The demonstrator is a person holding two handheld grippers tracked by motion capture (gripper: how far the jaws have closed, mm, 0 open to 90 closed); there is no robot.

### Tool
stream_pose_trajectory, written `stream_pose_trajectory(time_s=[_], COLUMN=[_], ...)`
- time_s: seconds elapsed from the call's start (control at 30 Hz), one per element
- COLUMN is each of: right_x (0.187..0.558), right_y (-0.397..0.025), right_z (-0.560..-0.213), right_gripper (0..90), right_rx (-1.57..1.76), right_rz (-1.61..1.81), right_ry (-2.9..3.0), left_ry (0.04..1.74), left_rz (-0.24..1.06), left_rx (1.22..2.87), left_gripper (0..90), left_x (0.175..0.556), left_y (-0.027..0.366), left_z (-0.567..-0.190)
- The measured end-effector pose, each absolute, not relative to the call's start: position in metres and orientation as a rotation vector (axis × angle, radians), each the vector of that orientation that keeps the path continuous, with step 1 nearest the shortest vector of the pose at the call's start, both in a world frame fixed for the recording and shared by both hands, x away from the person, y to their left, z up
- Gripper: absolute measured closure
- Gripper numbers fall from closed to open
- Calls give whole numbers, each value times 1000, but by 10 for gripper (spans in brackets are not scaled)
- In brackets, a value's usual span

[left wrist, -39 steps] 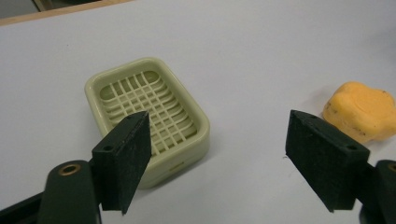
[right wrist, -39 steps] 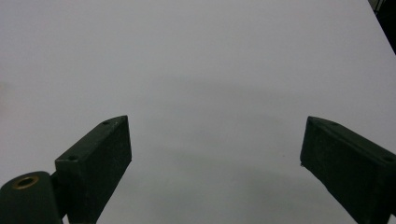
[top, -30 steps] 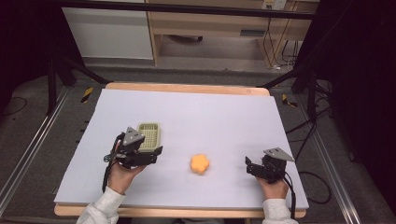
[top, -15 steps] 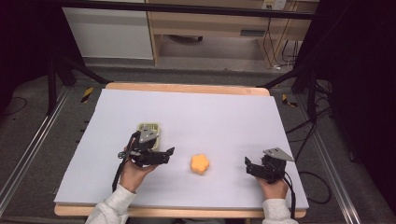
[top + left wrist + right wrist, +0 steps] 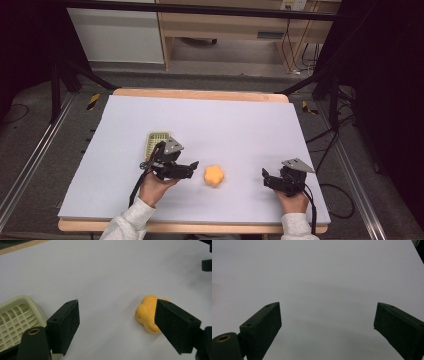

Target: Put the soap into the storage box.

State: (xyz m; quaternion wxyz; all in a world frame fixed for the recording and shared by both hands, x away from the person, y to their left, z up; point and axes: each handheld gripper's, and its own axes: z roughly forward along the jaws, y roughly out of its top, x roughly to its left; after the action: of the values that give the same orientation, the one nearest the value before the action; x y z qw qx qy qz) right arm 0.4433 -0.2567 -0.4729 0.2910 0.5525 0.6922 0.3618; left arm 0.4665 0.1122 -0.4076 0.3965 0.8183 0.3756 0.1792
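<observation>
The worktop (image 5: 240,125) was a big pale sheet on a wooden board, with dark floor and cables around it. Near its front lay a small orange lumpy thing (image 5: 214,175), shaped a bit like a flower. It sat flat on the sheet, and nothing touched it.

Just beside it, on its left, was the left gripper (image 5: 187,170). Its jaws stood wide apart and held nothing. They pointed toward the orange lumpy thing, so it looked like the hand was lining up to grab it. Behind that gripper sat a little yellow basket (image 5: 155,141) with a grid in it, perhaps the place where the thing should go.

The right gripper (image 5: 265,179) rested well apart on the other side. Its jaws were wide too, and held nothing. It seemed to be waiting.

The left gripper view showed the orange lumpy thing (image 5: 148,316) up close, partly hidden by one jaw, not yet between the two. It also showed the basket's (image 5: 17,315) grid clearly, which looked tiny from the high view. The right gripper view looked out over bare pale sheet between its jaws.
</observation>
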Motion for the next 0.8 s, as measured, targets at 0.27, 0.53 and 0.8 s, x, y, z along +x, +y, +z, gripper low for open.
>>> stream_pose_trajectory(time_s=[0.27,0.53,0.8], right_x=[443,443,443], right_y=[-257,-257,-257], right_z=[-473,-473,-473], right_gripper=[81,81,82], right_rx=[1473,1477,1476], right_rz=[966,971,968], right_ry=[1851,1847,1848], left_ry=[924,904,882], left_rz=[433,408,373], left_rx=[2114,2162,2200], left_gripper=[191,179,180], left_x=[466,464,461], left_y=[99,87,74], left_z=[-412,-420,-426])
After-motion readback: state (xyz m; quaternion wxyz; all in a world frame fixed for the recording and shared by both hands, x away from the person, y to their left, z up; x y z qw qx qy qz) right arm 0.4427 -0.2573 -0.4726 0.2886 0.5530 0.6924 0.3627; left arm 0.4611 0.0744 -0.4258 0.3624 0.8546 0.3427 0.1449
